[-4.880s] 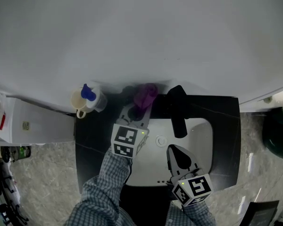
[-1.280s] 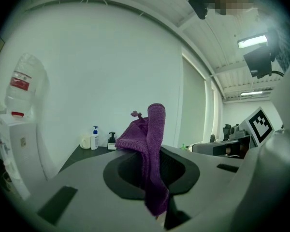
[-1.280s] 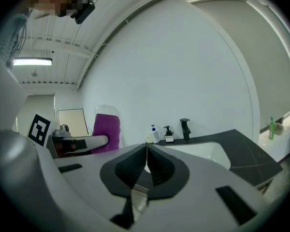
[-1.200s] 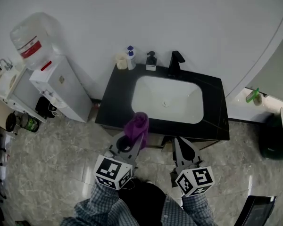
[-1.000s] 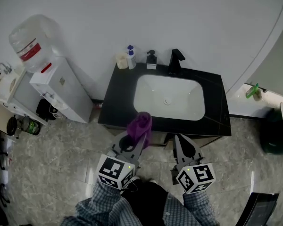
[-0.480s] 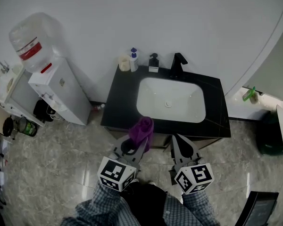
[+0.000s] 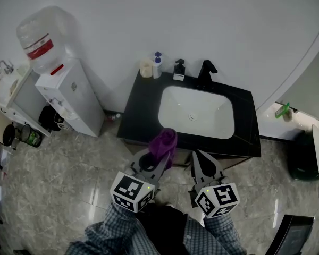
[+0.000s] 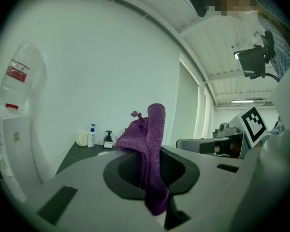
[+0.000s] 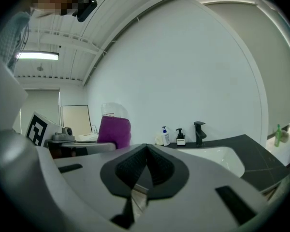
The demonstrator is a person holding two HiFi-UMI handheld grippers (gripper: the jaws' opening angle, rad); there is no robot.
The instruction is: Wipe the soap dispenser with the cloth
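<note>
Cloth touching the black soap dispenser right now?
Apart. The head view shows the cloth clamped in the left hand-held gripper off the counter's front edge, while the black soap dispenser stands at the back wall, the whole sink between them.

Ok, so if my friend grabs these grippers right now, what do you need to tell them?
Left hand-held gripper: shut on the purple cloth, which sticks up from its jaws.
Right hand-held gripper: shut, empty.
The soap dispenser stands at the back of the black counter, just left of the faucet. Both grippers are off the counter's front edge.
Done: earlier the cloth was up at the counter's back, so the wipe looks finished.
Left: probably just putting the cloth down.
</note>
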